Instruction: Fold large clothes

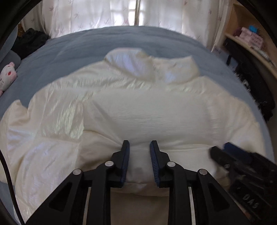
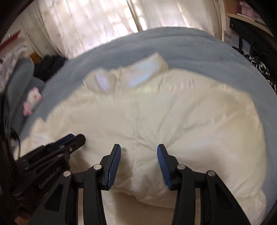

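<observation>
Working along the near hem of the cream puffer jacket, you have it spread over the blue bedspread, collar toward twelve o'clock under the curtains and hem at six o'clock by your grippers. Your left gripper is narrowed onto a bunched ridge of hem fabric; the cloth puckers at both pads, so it reads as a pinch. Your right gripper stands wider, straddling the padding near the centre seam, and through the motion blur you probably should not count it as gripping, since the pads do not clearly press the cloth. In the right wrist view the left gripper sits at about nine o'clock, just beside. The step looks like taking hold of the hem to carry it toward the collar. Next, you need the right pads closed on the hem, then both hands lifting evenly toward twelve o'clock.
</observation>
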Action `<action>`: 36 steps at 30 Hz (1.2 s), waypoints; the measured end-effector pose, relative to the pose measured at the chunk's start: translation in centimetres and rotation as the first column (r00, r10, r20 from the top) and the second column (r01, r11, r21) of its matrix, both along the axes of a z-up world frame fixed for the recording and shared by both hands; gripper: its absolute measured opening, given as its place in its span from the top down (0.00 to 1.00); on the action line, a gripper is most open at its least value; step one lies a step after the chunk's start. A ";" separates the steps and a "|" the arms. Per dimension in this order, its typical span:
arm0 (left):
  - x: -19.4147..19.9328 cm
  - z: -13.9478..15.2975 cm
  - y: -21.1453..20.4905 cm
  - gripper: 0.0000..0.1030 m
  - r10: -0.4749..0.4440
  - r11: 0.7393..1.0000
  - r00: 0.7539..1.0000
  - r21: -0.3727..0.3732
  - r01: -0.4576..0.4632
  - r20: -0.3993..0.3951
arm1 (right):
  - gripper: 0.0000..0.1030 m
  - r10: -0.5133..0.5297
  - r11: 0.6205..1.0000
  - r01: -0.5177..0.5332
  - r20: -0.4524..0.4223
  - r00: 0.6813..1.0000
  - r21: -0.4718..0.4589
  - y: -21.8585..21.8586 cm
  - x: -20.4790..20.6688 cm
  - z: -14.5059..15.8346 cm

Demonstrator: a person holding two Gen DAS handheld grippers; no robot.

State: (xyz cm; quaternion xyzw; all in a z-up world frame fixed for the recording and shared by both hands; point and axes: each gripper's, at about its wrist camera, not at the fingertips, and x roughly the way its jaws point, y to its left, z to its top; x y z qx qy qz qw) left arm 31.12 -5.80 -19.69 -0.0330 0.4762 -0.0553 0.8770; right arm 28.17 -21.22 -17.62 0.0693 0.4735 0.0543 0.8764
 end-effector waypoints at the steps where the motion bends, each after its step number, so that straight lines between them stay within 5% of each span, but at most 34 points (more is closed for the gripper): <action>1: 0.0 -0.6 0.3 0.79 -0.001 1.000 1.000 0.008 0.001 0.001 | 0.60 -0.001 1.000 0.001 0.006 1.000 -0.026 -0.6 0.2 -0.4; 7: 0.2 -1.2 2.8 0.83 0.017 1.000 1.000 -0.001 -0.017 -0.009 | 0.65 -0.159 0.967 0.171 0.074 0.984 -0.191 -8.4 -1.5 0.1; 10: 0.6 -1.3 4.1 0.84 0.031 0.999 0.999 -0.022 -0.032 -0.023 | 0.64 -0.286 0.936 0.289 0.044 0.957 -0.201 -13.2 -2.0 -0.2; 12: 0.6 -1.1 4.2 0.84 0.031 0.999 0.999 -0.021 -0.031 -0.022 | 0.46 -0.349 0.926 0.348 0.017 0.937 -0.145 -15.8 -2.6 -0.2; 13: 0.5 -0.9 4.0 0.84 0.030 0.999 0.999 -0.014 -0.030 -0.020 | 0.46 -0.367 0.926 0.366 0.007 0.930 -0.094 -16.8 -3.0 0.1; 23: 1.9 3.1 2.2 0.83 0.039 0.998 0.998 -0.050 -0.036 0.053 | 0.46 -0.243 0.970 0.241 0.090 0.966 0.033 -9.9 0.9 4.9; 30: 5.1 0.8 0.8 0.83 0.068 0.998 0.998 -0.002 -0.068 0.016 | 0.46 -0.202 0.978 0.205 0.078 0.976 -0.040 -5.2 5.1 2.3; 33: 5.8 -0.1 1.6 0.83 0.089 0.996 0.996 0.005 -0.089 0.015 | 0.47 -0.256 0.957 0.265 0.088 0.963 -0.118 -7.0 5.7 0.9; 36: 6.0 -0.8 2.3 0.83 0.085 0.996 0.996 0.002 -0.085 0.012 | 0.47 -0.322 0.941 0.327 0.070 0.944 -0.080 -10.5 5.7 -0.2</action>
